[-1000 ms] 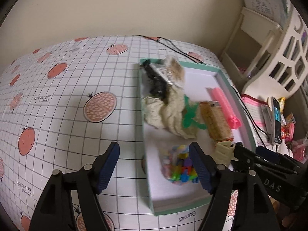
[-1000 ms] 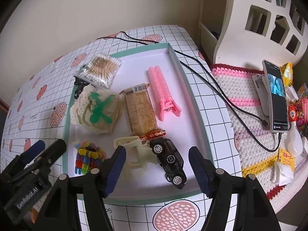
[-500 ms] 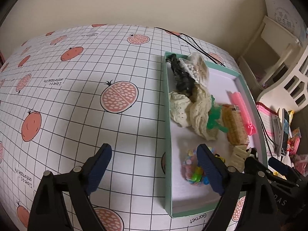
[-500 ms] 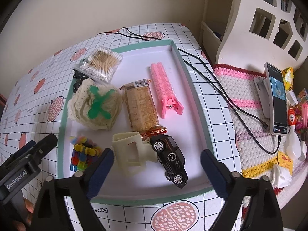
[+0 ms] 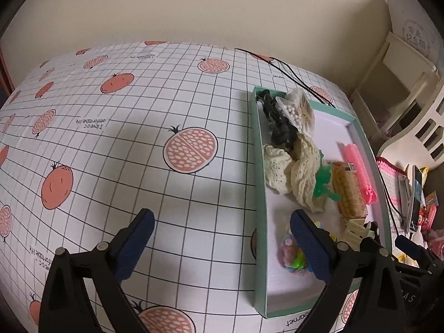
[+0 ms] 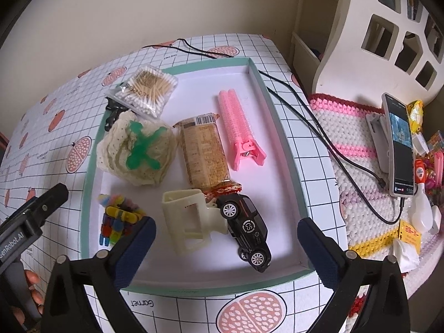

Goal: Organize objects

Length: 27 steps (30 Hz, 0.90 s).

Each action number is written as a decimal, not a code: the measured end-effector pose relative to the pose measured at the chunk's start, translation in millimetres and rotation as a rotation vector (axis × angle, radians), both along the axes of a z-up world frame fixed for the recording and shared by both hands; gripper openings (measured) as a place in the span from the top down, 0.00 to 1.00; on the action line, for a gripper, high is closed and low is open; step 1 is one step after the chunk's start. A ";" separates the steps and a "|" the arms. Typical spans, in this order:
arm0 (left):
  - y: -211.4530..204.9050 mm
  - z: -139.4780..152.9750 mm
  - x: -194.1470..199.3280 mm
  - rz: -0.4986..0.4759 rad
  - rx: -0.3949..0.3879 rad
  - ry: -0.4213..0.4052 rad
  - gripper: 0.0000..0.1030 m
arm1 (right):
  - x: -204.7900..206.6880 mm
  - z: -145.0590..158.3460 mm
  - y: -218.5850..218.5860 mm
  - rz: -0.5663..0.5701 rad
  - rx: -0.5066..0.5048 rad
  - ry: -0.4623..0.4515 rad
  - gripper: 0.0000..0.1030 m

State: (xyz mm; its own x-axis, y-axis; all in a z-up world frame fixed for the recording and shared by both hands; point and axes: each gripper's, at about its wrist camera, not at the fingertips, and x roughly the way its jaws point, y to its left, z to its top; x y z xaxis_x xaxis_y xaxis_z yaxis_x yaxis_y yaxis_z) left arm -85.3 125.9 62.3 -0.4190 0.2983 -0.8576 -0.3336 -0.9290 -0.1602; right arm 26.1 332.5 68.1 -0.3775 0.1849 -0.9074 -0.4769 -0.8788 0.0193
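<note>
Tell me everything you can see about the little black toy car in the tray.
The black toy car is a small glossy SUV-shaped model with silver-spoked wheels and a round white "CS" emblem. It lies tipped, not flat on its wheels, near the front edge of the white tray with the green rim. Its upper end leans on the cream plastic clip and sits just below the brown snack wrapper. No gripper touches it.

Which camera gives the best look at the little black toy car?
The right wrist view: the black toy car lies in plain sight in the tray, beside the cream plastic piece. The left wrist view shows almost nothing of it; the claw's finger blocks that corner.
</note>
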 end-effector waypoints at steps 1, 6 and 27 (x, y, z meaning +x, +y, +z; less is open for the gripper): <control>-2.0 1.3 -0.1 0.004 0.002 0.004 0.05 | 0.6 1.1 -0.7 -0.003 0.000 0.003 0.00; -12.4 16.2 2.9 0.010 -0.003 0.066 0.05 | 3.6 7.3 -11.5 0.000 0.003 0.017 0.00; -37.7 43.4 37.5 -0.083 -0.029 0.122 0.05 | 31.1 34.9 -57.7 -0.003 0.021 0.072 0.00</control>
